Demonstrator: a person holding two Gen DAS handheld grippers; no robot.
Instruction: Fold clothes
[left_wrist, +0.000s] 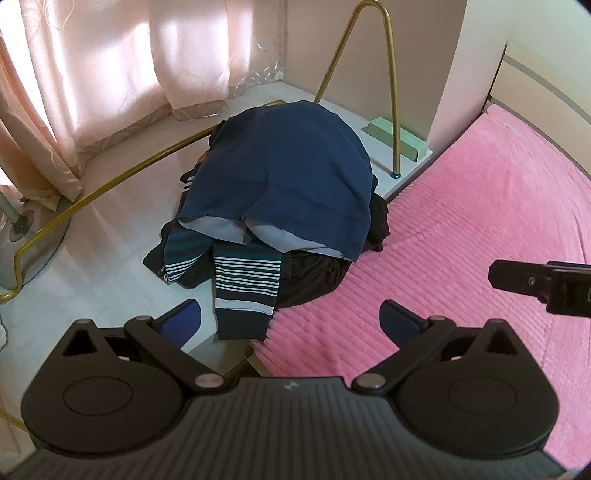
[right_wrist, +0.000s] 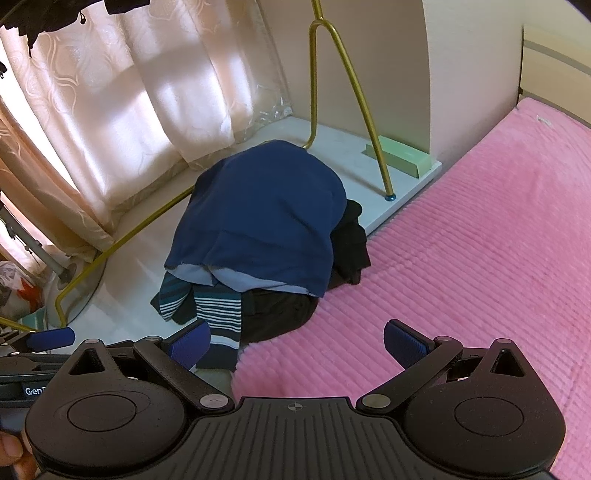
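Several garments sit heaped ahead of both pairs of my fingers: a navy top (left_wrist: 280, 177) draped over the pile with its pale lining turned out at the hem, a striped piece (left_wrist: 243, 284) hanging down toward me from under it, and black cloth (left_wrist: 314, 273) beneath. The heap rests on a pale ledge (left_wrist: 110, 229) and spills onto the edge of the pink bed (left_wrist: 461, 229) to my right. Nothing has been folded yet, I judge; this looks like the start, with the bed kept bare as the flat place to spread each piece.

My left fingers (left_wrist: 291, 321) are spread wide and empty, hovering just short of the striped end. My right fingers (right_wrist: 295, 343) are likewise wide apart with nothing between them, over the bed's near edge, close beside the left tool (right_wrist: 51, 339). Both are parted so either can close on a hem.

A gold rack (left_wrist: 391, 92) stands behind the heap, a green box (left_wrist: 399, 142) by its foot, and curtains (left_wrist: 110, 66) hang farther to the left. The navy top, lying uppermost, seems easiest to lift first without dragging the rest.
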